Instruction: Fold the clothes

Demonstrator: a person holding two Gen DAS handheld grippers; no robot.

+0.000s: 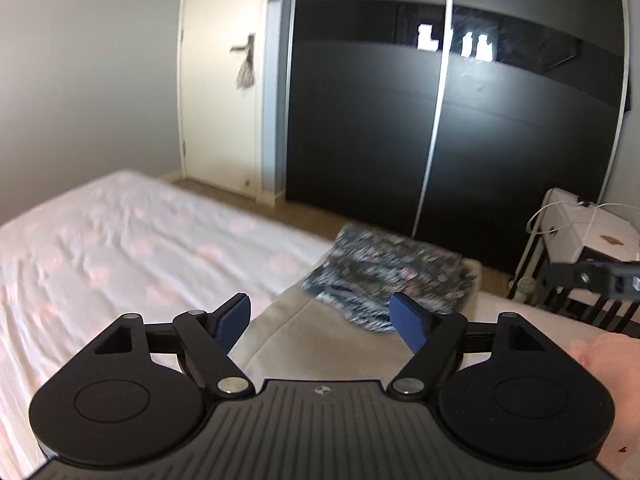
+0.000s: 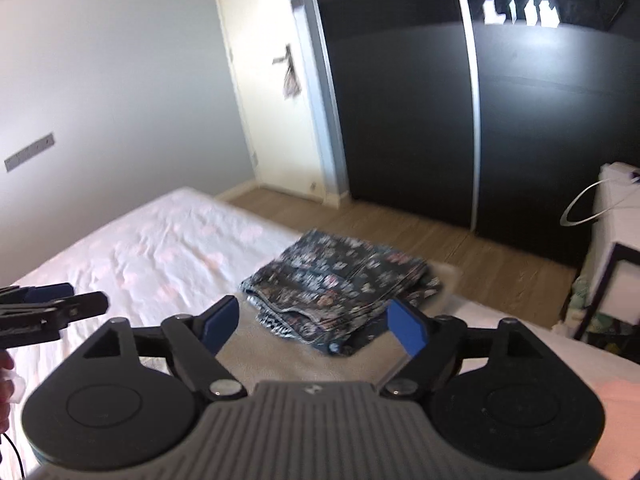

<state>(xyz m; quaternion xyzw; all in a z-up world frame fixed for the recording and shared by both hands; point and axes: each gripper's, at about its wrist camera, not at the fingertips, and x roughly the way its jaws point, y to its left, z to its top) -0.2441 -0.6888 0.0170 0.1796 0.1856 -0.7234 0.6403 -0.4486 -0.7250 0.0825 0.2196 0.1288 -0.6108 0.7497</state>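
Both tools are up off the bed here, and neither has anything in it. The left tool [image 1: 322, 320] hangs with its blue pads spread wide, nothing between them. The right tool [image 2: 314, 326] is the same story: pads wide apart, empty, hovering above the cloth.

And there's the garment: a dark floral-print piece [image 2: 340, 292], lying on a beige cloth [image 2: 288, 356] that's spread over the pink-patterned bed [image 2: 160, 248], near the bed's far edge by the wooden floor. From the right wrist view it looks folded into a compact, roughly rectangular stack, with layered hems showing along the near edge. Those near layers are a bit ragged and not squared up, and a small dark bit pokes out at the front corner.

So, my read: the folding of this piece is largely done, perhaps finished. What could remain is a tidy-up of that near edge, or one more fold to make it smaller. The beige cloth underneath lies flat; whether it's also meant for folding, I can't tell. No other loose clothes show on the bed in either view.
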